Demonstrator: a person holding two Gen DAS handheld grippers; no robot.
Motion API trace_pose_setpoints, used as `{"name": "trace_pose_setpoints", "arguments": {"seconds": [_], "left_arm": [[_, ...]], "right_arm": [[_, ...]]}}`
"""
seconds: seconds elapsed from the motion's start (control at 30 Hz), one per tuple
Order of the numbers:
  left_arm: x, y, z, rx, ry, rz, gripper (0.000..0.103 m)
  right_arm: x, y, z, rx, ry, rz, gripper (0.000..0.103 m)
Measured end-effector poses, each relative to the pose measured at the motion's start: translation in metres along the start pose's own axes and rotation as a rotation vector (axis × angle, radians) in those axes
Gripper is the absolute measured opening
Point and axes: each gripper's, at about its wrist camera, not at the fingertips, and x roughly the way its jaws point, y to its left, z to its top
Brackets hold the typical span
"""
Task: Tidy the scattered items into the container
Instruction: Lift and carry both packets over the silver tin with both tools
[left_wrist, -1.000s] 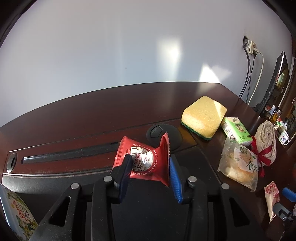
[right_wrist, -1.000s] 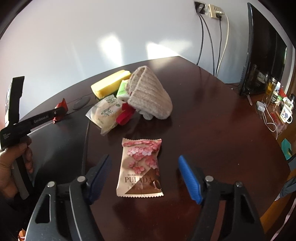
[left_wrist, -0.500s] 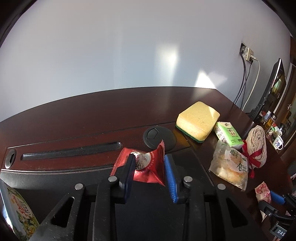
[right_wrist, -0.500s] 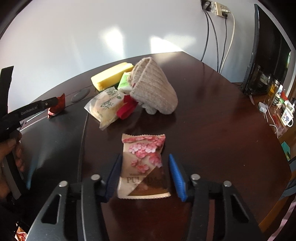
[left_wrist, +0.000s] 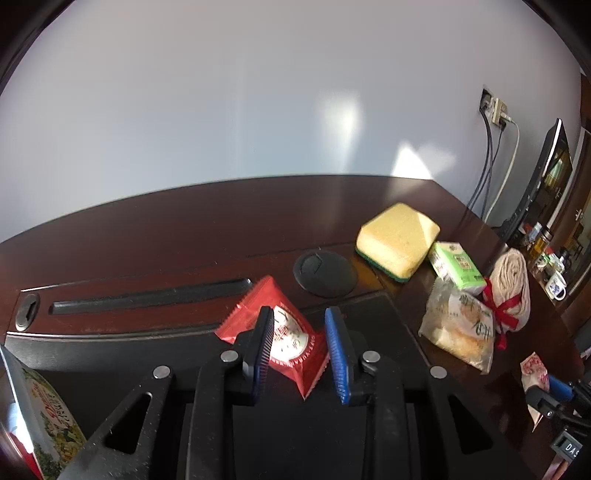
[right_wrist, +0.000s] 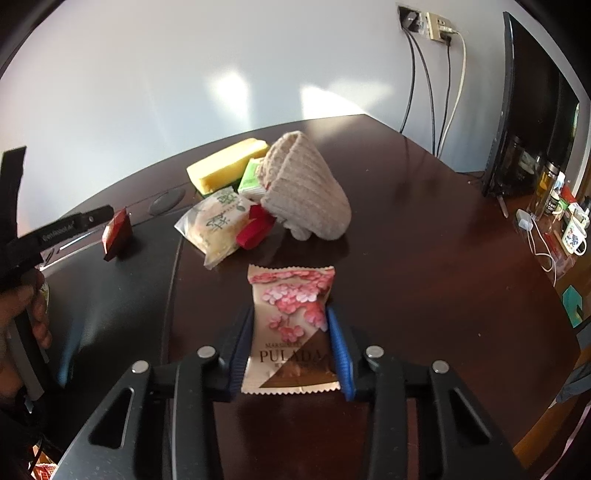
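Nearest, right wrist view: right gripper (right_wrist: 291, 350) now has its blue pads against both side edges of the pink blossom-print snack packet (right_wrist: 291, 325), the wrapper pinched slightly inward between them; a second ago the jaws stood wide either side of it, so this grasp has just closed. Packet appears to sit on or just above the brown table (right_wrist: 424, 258); lift not confirmed. Left wrist view: left gripper (left_wrist: 301, 350) has narrowed onto the red snack packet (left_wrist: 275, 332), black pad touching its left part; the blue pad looks just off the right edge, so I read it as clamped or very nearly so, with the packet tilted and crumpled over the black desk mat (left_wrist: 369, 314). Half a second ago this gap was similar; a second ago it was wider. Meaning: both hands hold one item each, transfer stage likely. A printed container (left_wrist: 33, 413) shows at the near-left edge of the left view; its opening is out of frame, contents not visible. Farther right: clear-bagged pastry (left_wrist: 458, 328), rolled cloth with red ribbon (left_wrist: 511, 284), green carton (left_wrist: 458, 266), yellow sponge (left_wrist: 399, 236), all lying on the table, none in the container. Task incomplete by this count.
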Motion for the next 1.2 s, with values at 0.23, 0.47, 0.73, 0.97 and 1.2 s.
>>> {"name": "trace_pose_setpoints", "arguments": {"seconds": [0.23, 0.47, 0.73, 0.97, 1.2], "left_arm": [[0.009, -0.001, 0.000, -0.020, 0.027, 0.037, 0.033], [0.019, -0.001, -0.004, -0.058, 0.069, 0.070, 0.068], [0.020, -0.001, -0.007, -0.040, 0.043, 0.056, 0.048], [0.010, -0.006, -0.004, 0.004, 0.025, 0.034, 0.024], [-0.013, -0.006, -0.004, -0.010, -0.003, -0.027, 0.022]], "right_arm": [[-0.004, 0.005, -0.004, -0.001, -0.018, 0.041, 0.040], [-0.008, 0.000, -0.005, 0.009, -0.032, 0.053, 0.040], [-0.014, -0.004, -0.006, 0.017, -0.043, 0.061, 0.040], [-0.019, -0.006, -0.007, 0.031, -0.060, 0.077, 0.040], [-0.027, -0.008, -0.009, 0.039, -0.075, 0.078, 0.040]]}}
